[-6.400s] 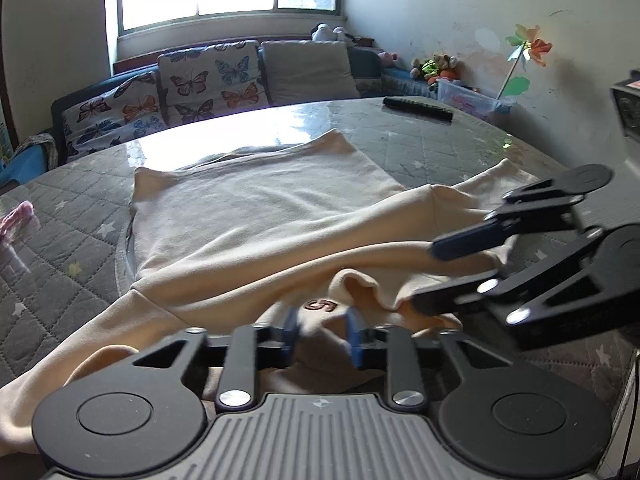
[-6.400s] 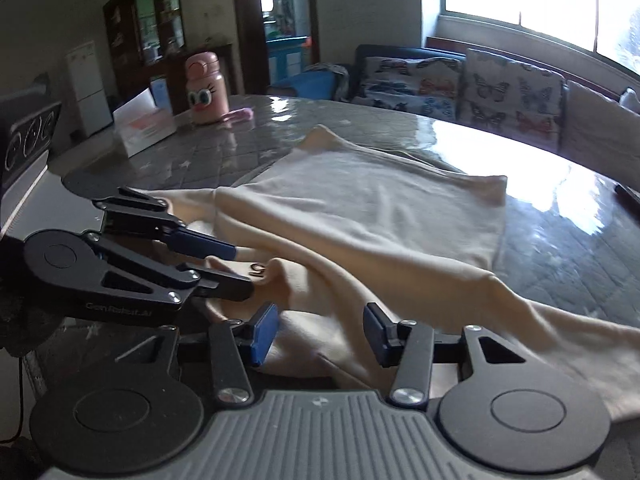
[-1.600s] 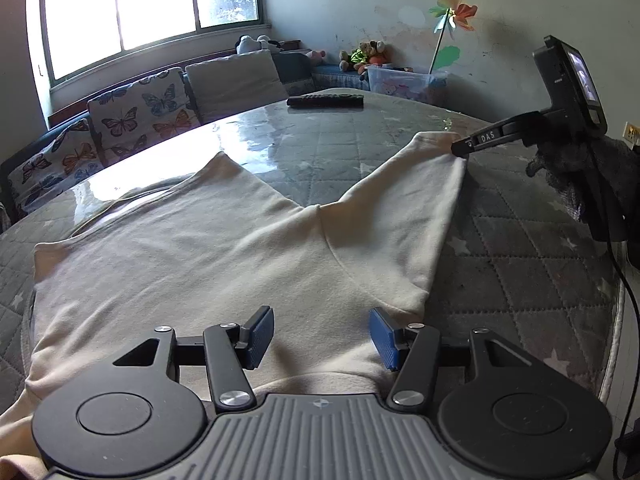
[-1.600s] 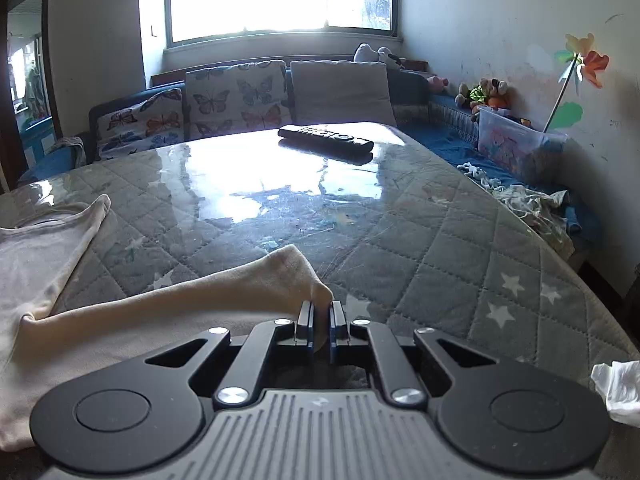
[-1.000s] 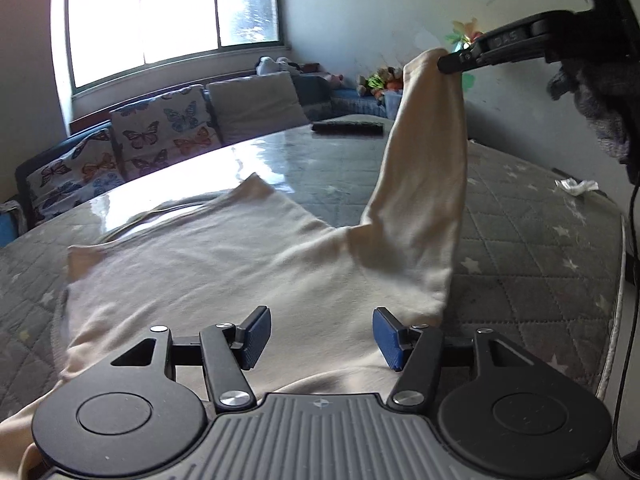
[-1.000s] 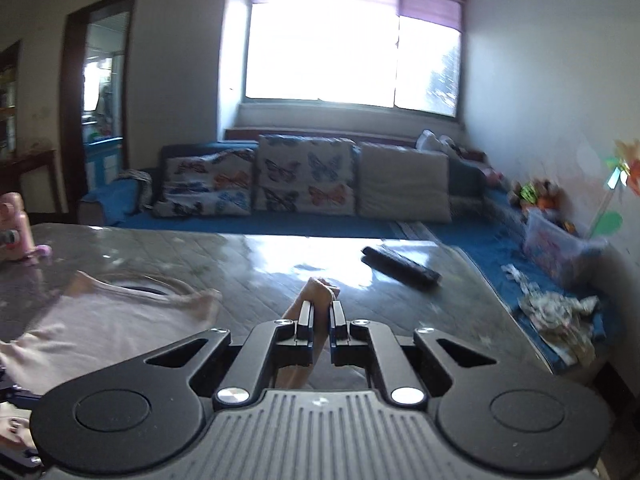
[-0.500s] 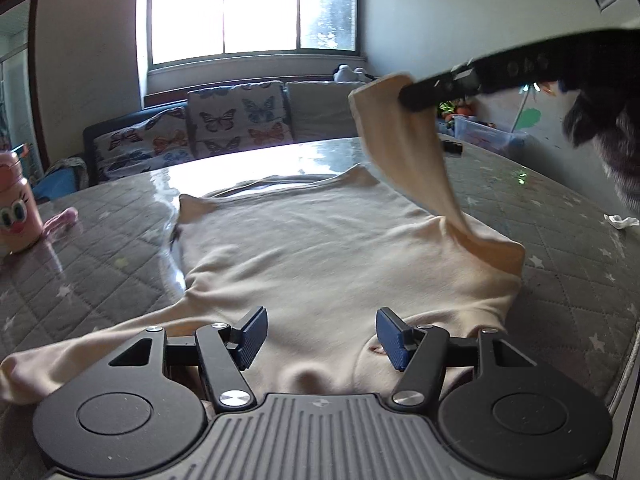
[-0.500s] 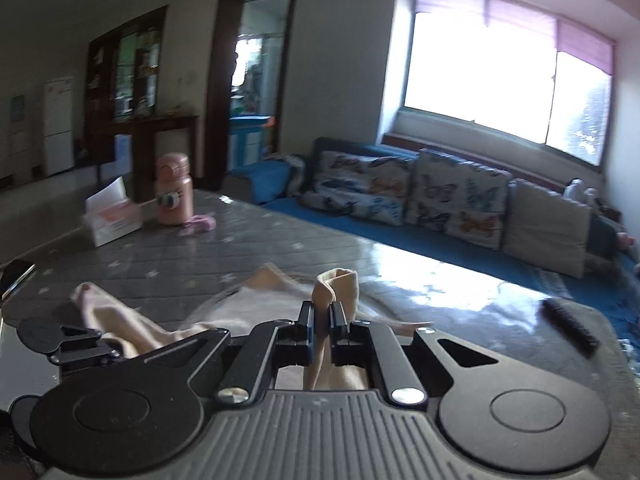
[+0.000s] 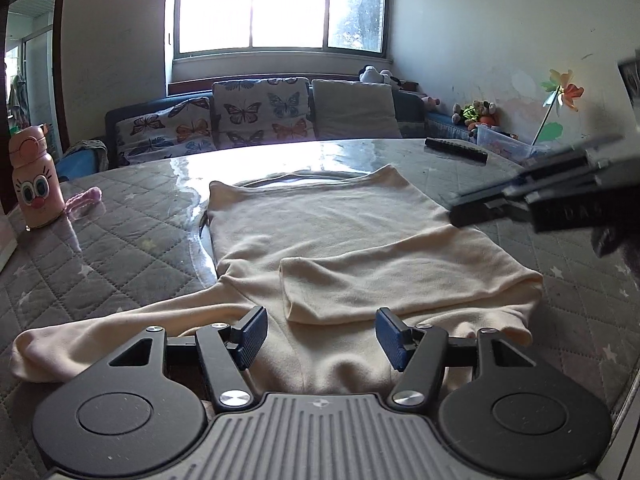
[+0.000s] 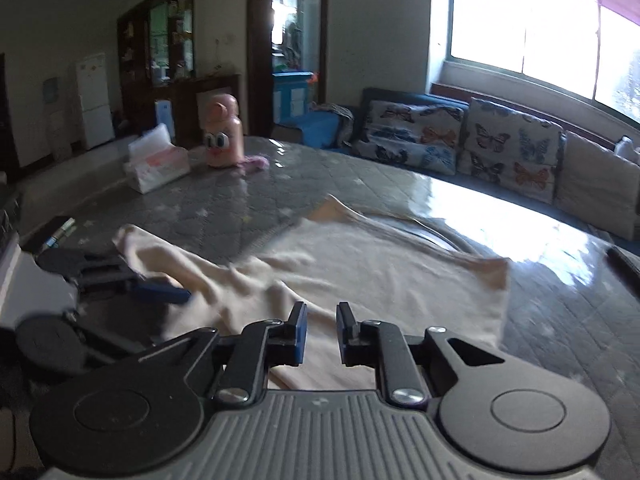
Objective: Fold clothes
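Sweater (image 9: pixel 344 240): cream, flat on table (image 9: pixel 120 248), one sleeve folded across its body
Left tongs (image 9: pixel 320 336): jaws apart, empty
Right tongs (image 9: pixel 480 208): blurred, over sweater's right edge

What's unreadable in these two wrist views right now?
- Right gripper, left wrist view: motion-blurred and cut off by the right edge, so its jaws are unreadable there.
- Sweatshirt near hem: hidden behind the left gripper body in that view.
- Left gripper, right wrist view: smeared, partly behind the outstretched sleeve.
- Remote, right wrist view: cropped by the right edge.
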Action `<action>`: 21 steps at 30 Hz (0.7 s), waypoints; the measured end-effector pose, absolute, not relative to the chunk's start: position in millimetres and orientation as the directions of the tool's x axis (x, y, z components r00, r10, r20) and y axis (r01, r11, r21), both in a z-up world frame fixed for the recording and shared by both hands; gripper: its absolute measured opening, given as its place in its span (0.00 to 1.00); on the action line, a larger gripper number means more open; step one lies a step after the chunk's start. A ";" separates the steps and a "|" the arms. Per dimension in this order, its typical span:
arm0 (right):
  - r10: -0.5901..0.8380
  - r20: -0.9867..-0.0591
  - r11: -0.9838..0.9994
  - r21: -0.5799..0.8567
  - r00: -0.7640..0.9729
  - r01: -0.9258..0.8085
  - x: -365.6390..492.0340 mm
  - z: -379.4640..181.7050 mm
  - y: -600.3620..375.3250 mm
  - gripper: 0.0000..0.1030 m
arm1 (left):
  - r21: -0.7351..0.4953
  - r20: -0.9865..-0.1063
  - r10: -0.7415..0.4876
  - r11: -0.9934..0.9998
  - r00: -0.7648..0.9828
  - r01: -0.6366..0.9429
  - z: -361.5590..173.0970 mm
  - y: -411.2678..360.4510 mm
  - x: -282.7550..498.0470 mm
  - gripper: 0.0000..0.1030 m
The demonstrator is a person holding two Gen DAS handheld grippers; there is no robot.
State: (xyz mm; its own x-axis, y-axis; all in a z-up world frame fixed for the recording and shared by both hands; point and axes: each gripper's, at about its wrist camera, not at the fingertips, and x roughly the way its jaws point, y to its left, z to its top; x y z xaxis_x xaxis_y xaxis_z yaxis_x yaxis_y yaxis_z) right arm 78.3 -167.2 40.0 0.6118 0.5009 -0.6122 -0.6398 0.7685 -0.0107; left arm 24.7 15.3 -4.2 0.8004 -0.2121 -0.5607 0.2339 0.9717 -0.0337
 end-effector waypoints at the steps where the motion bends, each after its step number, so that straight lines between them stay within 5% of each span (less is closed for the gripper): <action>1: 0.478 -0.632 0.784 -0.006 0.610 -0.620 81.1 34.6 -177.0 0.15 | -0.033 -0.564 -0.210 0.972 0.799 0.233 -5.0 14.6 28.6 0.60; 8: 0.406 -0.694 0.838 0.022 0.595 -0.546 79.0 2.4 -224.2 0.16 | -0.033 -0.601 -0.171 0.981 0.781 0.189 -11.4 12.5 50.0 0.54; 11: 0.405 -0.691 0.834 0.009 0.599 -0.552 71.4 -2.2 -232.0 0.33 | -0.025 -0.616 -0.158 0.983 0.771 0.182 -15.5 11.5 56.2 0.39; 16: 0.409 -0.690 0.814 -0.022 0.598 -0.581 63.3 -6.8 -234.6 0.37 | -0.010 -0.616 -0.142 0.985 0.775 0.172 -14.8 8.1 58.7 0.08; 21: 0.395 -0.690 0.817 -0.039 0.607 -0.576 62.5 -12.0 -235.0 0.37 | -0.019 -0.585 -0.152 0.985 0.796 0.174 2.2 5.5 55.8 0.04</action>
State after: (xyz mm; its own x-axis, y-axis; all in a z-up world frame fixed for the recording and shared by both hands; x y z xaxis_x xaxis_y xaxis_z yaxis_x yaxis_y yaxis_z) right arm 62.5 -235.0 -12.0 0.6068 0.3949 -0.6898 -0.5760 0.8165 -0.0392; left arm 55.8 5.5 2.2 0.7964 -0.1519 -0.5853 0.1738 0.9846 -0.0190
